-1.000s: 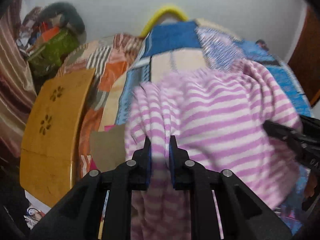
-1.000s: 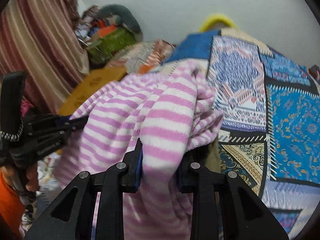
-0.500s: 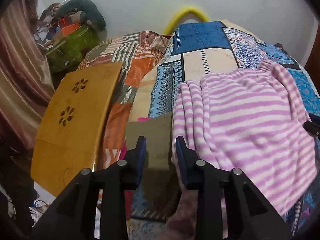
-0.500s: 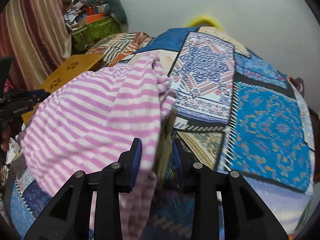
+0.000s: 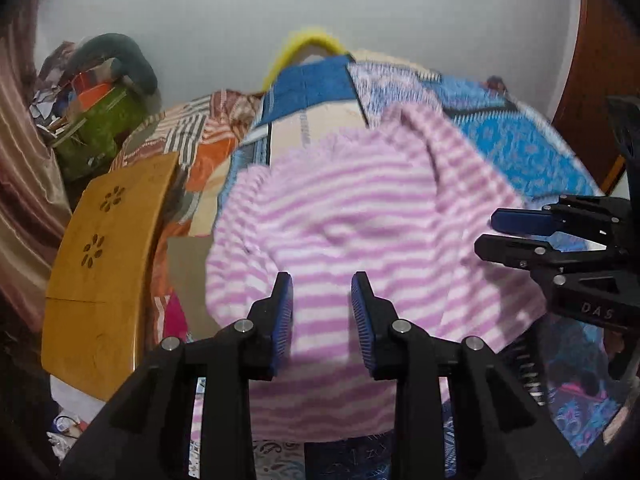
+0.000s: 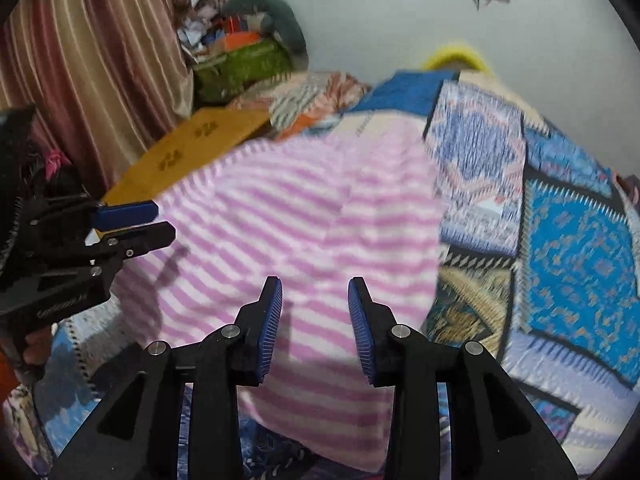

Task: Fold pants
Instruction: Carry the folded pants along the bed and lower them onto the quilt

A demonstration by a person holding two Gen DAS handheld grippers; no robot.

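Observation:
The pink-and-white striped pants (image 5: 360, 220) lie folded in a soft heap on the patchwork bedspread (image 5: 520, 152). My left gripper (image 5: 322, 280) hovers open above their near edge, with only cloth behind the gap and nothing pinched. My right gripper (image 6: 314, 284) is open too, over the near right part of the pants (image 6: 300, 208). Each gripper shows in the other's view: the right gripper (image 5: 490, 232) at the pants' right side, the left gripper (image 6: 164, 220) at their left side, held by a hand (image 6: 32, 344).
A wooden lap table (image 5: 104, 264) leans at the bed's left side, with a brown cardboard piece (image 5: 186, 264) beside it. A green bag and clutter (image 5: 100, 132) sit in the far left corner by a striped curtain (image 6: 92, 60). Bedspread (image 6: 580, 240) stretches right.
Both grippers let go of the pants, which dropped into a folded heap on the bed. The jaws widened, and the left gripper swung back over the pants' near edge.

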